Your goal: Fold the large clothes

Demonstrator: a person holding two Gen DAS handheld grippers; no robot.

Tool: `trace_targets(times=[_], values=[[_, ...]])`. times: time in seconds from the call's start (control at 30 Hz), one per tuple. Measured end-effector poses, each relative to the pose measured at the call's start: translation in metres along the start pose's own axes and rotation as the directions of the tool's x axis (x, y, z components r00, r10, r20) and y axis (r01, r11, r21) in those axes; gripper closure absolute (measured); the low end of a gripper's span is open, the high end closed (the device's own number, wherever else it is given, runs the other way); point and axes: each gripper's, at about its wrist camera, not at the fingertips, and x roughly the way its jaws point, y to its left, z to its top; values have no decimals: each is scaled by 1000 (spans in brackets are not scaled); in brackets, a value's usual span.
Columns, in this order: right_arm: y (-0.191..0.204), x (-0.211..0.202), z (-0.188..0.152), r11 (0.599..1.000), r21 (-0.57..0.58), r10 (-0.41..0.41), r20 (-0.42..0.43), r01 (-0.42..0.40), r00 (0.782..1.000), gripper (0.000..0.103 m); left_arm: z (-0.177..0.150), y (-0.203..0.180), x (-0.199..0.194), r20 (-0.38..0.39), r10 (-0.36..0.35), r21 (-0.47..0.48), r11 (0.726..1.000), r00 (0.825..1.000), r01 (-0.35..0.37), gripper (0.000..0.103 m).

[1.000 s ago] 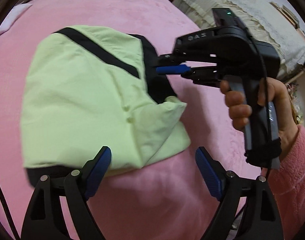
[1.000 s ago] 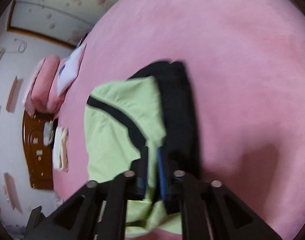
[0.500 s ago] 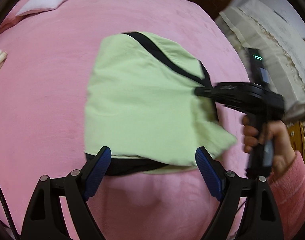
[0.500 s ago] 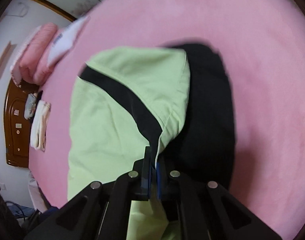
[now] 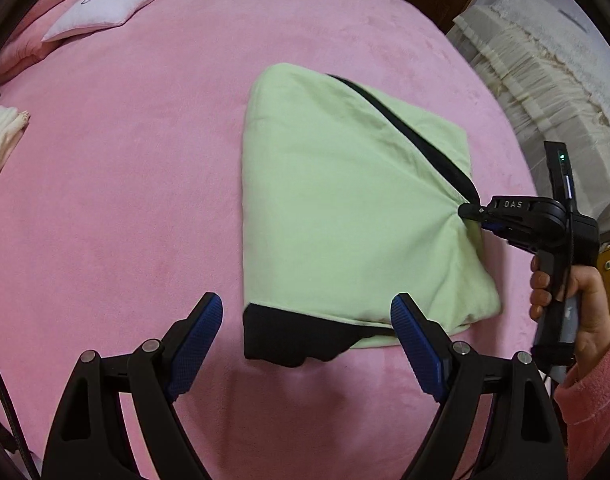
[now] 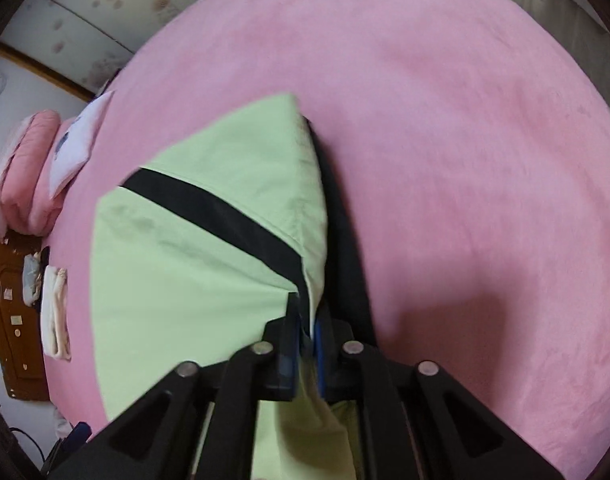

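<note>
Since a second ago the pale green fabric garment with a black diagonal stripe and black lining (image 5: 337, 200) has slid toward the right of my left wrist view and been flattened into a neater bundle, and my right hand-held gripper (image 6: 305, 334), whose jaws have just been opening a little, now sits at the garment's right edge rather than over its middle.

I read the fold as nearly done: the garment lies on the pink plush bed (image 5: 125, 184) as a compact, roughly four-sided packet. A black layer sticks out from under its near edge, and the near right corner bulges. I judge a final tuck or smoothing is left.

The right hand-held gripper has green cloth pinched between its blue pads, where the black stripe ends at the garment's right edge. My left hand-held gripper (image 5: 307, 336) is spread wide with nothing in it, poised just short of the garment's near edge.

Counting outward from the garment: one garment, two hand-held grippers, one person's hand in a pink fleece sleeve (image 5: 585, 304) to its right. Well beyond its far left corner is one white printed pillow (image 5: 109, 8), and far to its left one cream folded cloth (image 5: 1, 140).
</note>
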Motion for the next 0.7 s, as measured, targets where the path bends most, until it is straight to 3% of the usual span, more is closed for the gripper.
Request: trace_targets(times=[0.07, 0.13, 0.3, 0.37, 0.4, 0.47, 0.5, 0.57, 0.63, 0.7], values=[[6, -3, -2, 999, -31, -25, 19, 26, 999, 68, -2, 2, 0, -4, 14, 0, 1000, 1000, -14, 18], [9, -8, -2, 999, -32, -41, 53, 42, 998, 58, -3, 4, 0, -7, 21, -6, 1000, 1000, -21, 18], [1, 4, 6, 995, -48, -82, 22, 83, 996, 47, -6, 11, -6, 5, 45, -21, 999, 999, -45, 18], [3, 15, 10, 998, -42, -57, -6, 57, 998, 47, -5, 15, -6, 10, 55, -27, 998, 998, -55, 18], [7, 18, 11, 999, -32, -29, -8, 29, 1000, 47, -4, 19, -6, 10, 66, -29, 997, 998, -66, 18], [11, 17, 15, 999, -8, 50, 12, -50, 999, 81, -1, 23, -5, 11, 90, -35, 995, 996, -89, 18], [12, 14, 14, 999, -16, 32, 18, -32, 999, 81, 1, 25, -3, 12, 100, -40, 994, 995, -99, 18], [25, 13, 14, 996, -83, 32, 15, -31, 999, 97, 4, 31, -3, 17, 116, -57, 992, 993, -115, 18], [35, 12, 12, 991, -116, 69, -13, -71, 997, 98, 7, 40, -6, 21, 129, -80, 989, 991, -127, 18], [48, 10, 13, 979, -123, 160, -40, -164, 986, 99, 8, 46, -9, 23, 139, -102, 985, 990, -136, 18]])
